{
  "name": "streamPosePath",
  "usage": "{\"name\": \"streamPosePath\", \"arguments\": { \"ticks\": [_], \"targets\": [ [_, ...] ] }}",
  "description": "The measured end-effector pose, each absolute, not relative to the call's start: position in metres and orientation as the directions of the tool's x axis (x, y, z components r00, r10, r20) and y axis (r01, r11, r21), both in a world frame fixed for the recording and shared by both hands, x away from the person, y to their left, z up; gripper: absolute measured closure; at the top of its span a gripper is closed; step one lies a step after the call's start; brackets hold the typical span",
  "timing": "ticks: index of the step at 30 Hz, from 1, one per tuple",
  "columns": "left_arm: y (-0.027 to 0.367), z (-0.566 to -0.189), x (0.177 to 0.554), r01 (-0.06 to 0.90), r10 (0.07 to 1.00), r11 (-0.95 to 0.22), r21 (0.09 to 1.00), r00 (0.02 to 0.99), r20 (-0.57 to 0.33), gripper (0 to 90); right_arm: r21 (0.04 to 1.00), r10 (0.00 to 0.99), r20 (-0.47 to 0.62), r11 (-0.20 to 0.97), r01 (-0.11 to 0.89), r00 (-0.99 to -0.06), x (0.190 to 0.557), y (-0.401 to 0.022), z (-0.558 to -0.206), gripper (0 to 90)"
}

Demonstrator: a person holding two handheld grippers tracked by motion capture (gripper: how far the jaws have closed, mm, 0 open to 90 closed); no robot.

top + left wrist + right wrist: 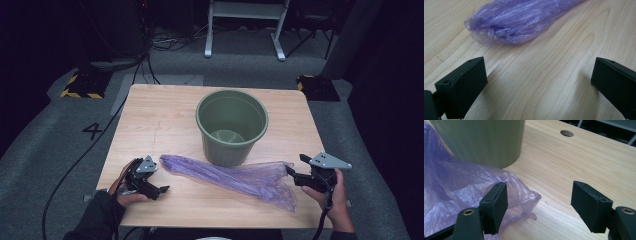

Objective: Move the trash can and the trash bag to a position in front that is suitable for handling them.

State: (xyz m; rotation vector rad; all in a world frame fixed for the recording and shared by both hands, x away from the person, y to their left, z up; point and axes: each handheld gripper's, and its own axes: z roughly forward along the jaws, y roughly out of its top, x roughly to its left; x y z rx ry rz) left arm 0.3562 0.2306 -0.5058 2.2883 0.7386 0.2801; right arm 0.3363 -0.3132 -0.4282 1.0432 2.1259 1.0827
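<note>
Recording lab: floor cables (pixel 75 160), hazard-taped stand bases (pixel 80 86) (dark surroundings)

Purple bag (pixel 235 179), green bucket (pixel 231 126), pale wood-grain table (pixel 160 120).

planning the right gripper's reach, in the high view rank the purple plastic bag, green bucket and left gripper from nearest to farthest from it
1. purple plastic bag, its wide end right at the right gripper
2. green bucket, up and left, mid-table
3. left gripper, far left near edge
</note>
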Motion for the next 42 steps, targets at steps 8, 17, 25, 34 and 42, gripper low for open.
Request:
{"name": "streamPosePath", "arguments": {
  "ticks": [8,17,25,34,42],
  "targets": [
    [0.231,-0.506,0.356,0.429,0.582,-0.588,0.686,0.813,-0.009,0.0,0.813,0.815,-0.181,0.439,0.382,-0.55,0.347,-0.322,-0.43,28.9],
    [0.23,-0.506,0.357,0.43,0.582,-0.589,0.685,0.813,-0.01,0.0,0.835,0.821,-0.085,0.368,0.408,-0.565,0.357,-0.349,-0.442,26.6],
    [0.228,-0.506,0.359,0.426,0.579,-0.591,0.685,0.815,-0.008,0.0,0.884,0.865,-0.157,0.339,0.324,-0.476,0.346,-0.343,-0.418,34.5],
    [0.216,-0.503,0.363,0.412,0.553,-0.614,0.673,0.833,-0.006,1.4,0.763,0.799,-0.132,0.46,0.454,-0.587,0.366,-0.331,-0.437,28.3],
    [0.211,-0.5,0.374,0.381,0.534,-0.591,0.711,0.846,-0.01,32.5,0.767,0.785,-0.095,0.449,0.457,-0.612,0.367,-0.35,-0.448,35.3]
  ]
}}
